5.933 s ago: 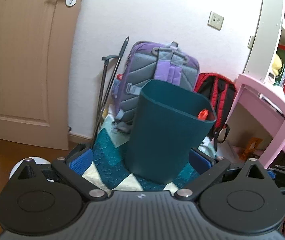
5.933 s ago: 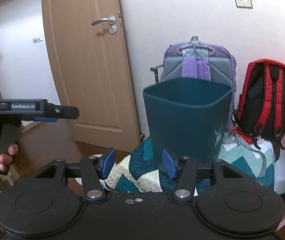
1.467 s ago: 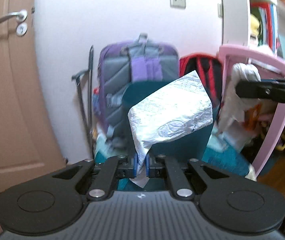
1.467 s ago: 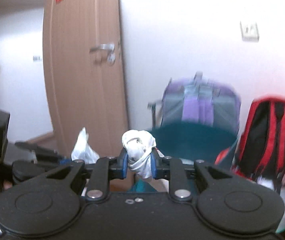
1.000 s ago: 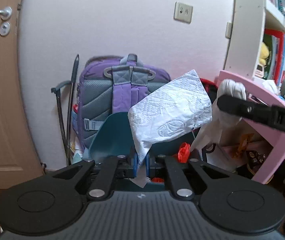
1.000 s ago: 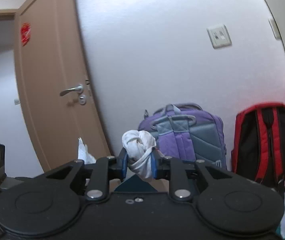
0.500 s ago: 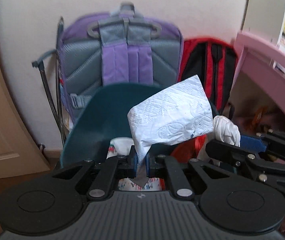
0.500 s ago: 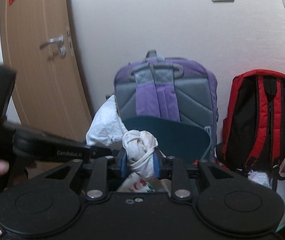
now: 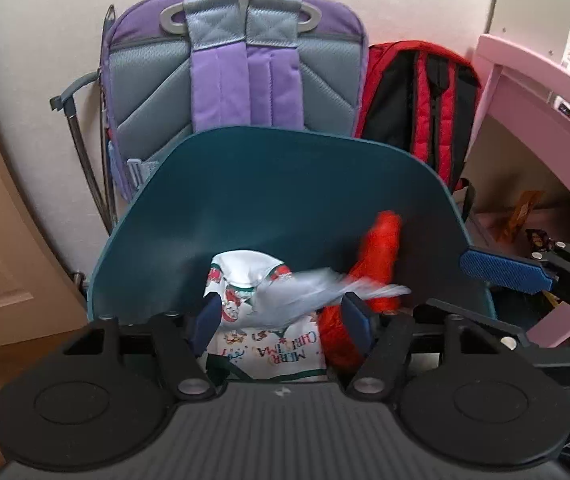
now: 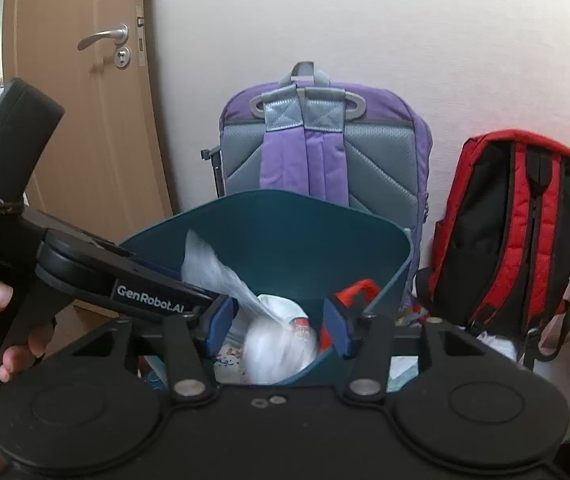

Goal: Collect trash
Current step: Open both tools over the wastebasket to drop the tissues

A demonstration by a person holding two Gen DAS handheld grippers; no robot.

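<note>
The teal waste bin (image 9: pixel 293 200) is the landmark here. It stands in front of the wall, with its mouth open toward both cameras. Behind the bin leans a purple and grey backpack (image 9: pixel 241 64), and behind the bin on the right is a red and black backpack (image 9: pixel 425 92). Further right of the bin is a pink bench (image 9: pixel 525 80). Left of the bin is a wooden door (image 10: pixel 85 100).

Inside the bin lie a white wrapper with Christmas print (image 9: pixel 269 348) and an orange-red plastic piece (image 9: pixel 381 240).

The left tongs (image 9: pixel 283 320) are just above the near rim of the bin and their jaws are opening. The white paper towel (image 9: pixel 309 292) is blurred between the 2 pads and seems to be loose and falling; the pads do not press it. The right tongs (image 10: pixel 277 328) are also above the near rim, jaws opening and already wide. A blurred knotted white rag (image 10: pixel 277 348) is between them, free of the pads, over the bin's inside. In the right wrist view a person's hand (image 10: pixel 9 320) holds the left tool.

I judge that the risk is small but real: the paper towel is light, and it could drift and catch on the near rim or on a pad, then fall outside the bin. The 2 tools are also close over the bin, so pulling back together could bump them or tip the bin.
</note>
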